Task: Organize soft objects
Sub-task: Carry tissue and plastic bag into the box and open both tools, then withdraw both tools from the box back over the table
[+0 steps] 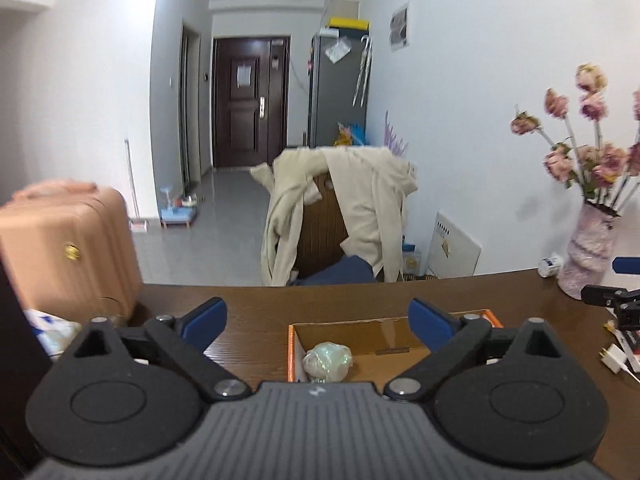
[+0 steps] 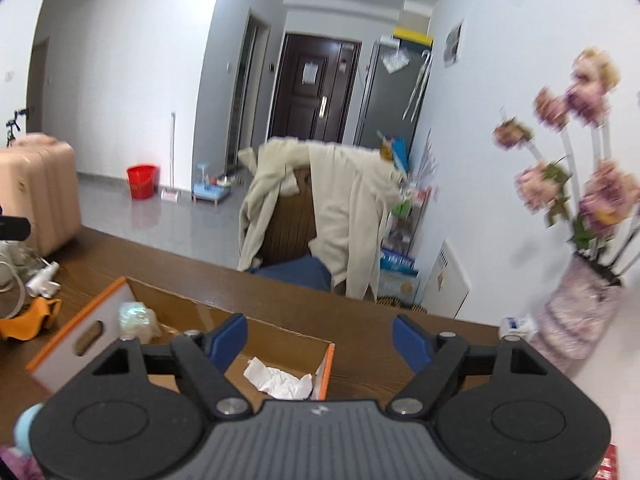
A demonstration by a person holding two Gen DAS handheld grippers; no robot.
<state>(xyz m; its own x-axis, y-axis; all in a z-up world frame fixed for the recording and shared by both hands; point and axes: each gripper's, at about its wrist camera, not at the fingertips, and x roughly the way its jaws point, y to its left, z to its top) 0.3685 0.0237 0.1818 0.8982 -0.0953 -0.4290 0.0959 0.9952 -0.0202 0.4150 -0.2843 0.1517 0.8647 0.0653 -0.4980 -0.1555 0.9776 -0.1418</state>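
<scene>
1. The left gripper (image 1: 318,322) hangs above the brown desk (image 1: 256,304) with its jaws spread wide; nothing sits between the blue pads and they touch nothing.
2. Below it an open cardboard box (image 1: 295,340) with an orange rim rests on the desk. Inside, near the box's left wall, lies a pale, shiny crumpled bundle (image 1: 327,361), apart from the jaws.
3. The right gripper (image 2: 320,338) also hovers over the desk with its jaws well apart and empty.
4. In the right wrist view the same box (image 2: 326,368) holds two soft things: the shiny bundle (image 2: 138,318) at its far left corner, and a crumpled white tissue (image 2: 280,380) at the near right corner, just beside the orange-edged wall. Neither touches the jaws.
5. On the desk's right side stands a vase (image 1: 590,250) of pink flowers; beyond the far edge a chair (image 1: 324,220) is draped with a cream garment (image 1: 370,204).
</scene>
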